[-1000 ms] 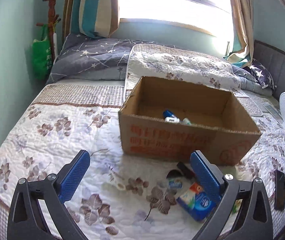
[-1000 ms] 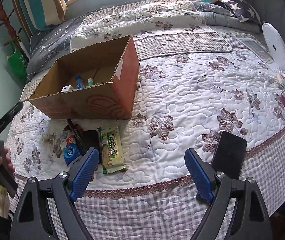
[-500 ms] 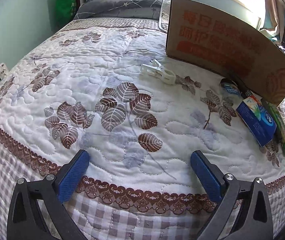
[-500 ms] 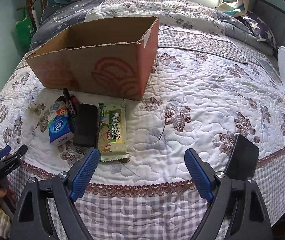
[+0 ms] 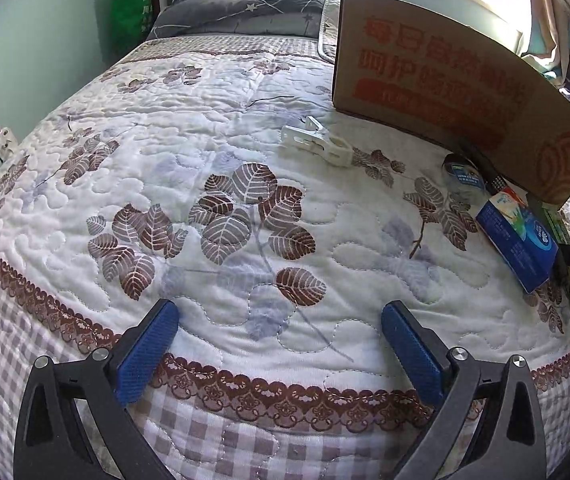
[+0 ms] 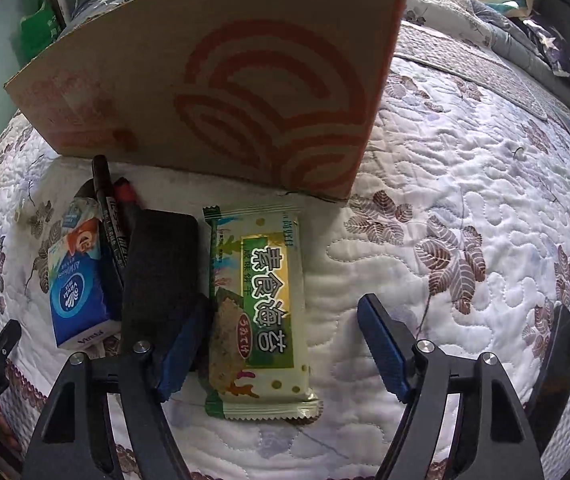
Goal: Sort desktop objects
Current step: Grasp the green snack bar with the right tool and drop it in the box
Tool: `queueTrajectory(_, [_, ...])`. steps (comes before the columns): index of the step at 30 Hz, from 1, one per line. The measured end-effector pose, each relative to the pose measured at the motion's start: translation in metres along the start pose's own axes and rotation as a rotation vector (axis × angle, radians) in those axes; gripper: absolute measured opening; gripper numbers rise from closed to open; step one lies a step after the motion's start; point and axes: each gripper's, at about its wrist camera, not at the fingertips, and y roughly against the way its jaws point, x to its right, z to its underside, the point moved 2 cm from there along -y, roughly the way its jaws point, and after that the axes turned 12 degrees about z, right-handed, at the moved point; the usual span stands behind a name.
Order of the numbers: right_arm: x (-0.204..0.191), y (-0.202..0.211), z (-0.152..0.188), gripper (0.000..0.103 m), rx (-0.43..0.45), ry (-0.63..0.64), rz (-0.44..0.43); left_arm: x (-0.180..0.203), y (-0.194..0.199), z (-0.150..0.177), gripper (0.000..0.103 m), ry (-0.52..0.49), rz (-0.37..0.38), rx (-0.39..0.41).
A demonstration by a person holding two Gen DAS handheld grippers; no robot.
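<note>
The right hand-held gripper (image 6: 281, 344) hangs spread wide over a green snack packet (image 6: 259, 312) lying on the bed quilt (image 6: 465, 184) just before a cardboard box (image 6: 221, 80). The left hand-held gripper (image 5: 279, 332), also spread and empty, hovers at the quilt's edge, well apart from a white clothes peg (image 5: 317, 146)

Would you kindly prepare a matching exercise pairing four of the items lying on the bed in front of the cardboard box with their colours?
Things:
1. snack packet
2. tissue pack
3. clothes peg
4. marker pen

Colours:
A. white
B. black
C. green and cream
D. blue and white

Pairs: 1-C, 2-D, 3-A, 4-B
</note>
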Motion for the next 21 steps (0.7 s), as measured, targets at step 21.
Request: queueTrajectory(21, [0.045, 0.181, -0.117, 0.048, 0.282, -0.087, -0.204, -0.001, -0.004, -0.002, 0.103, 0.002, 0.000, 0.000])
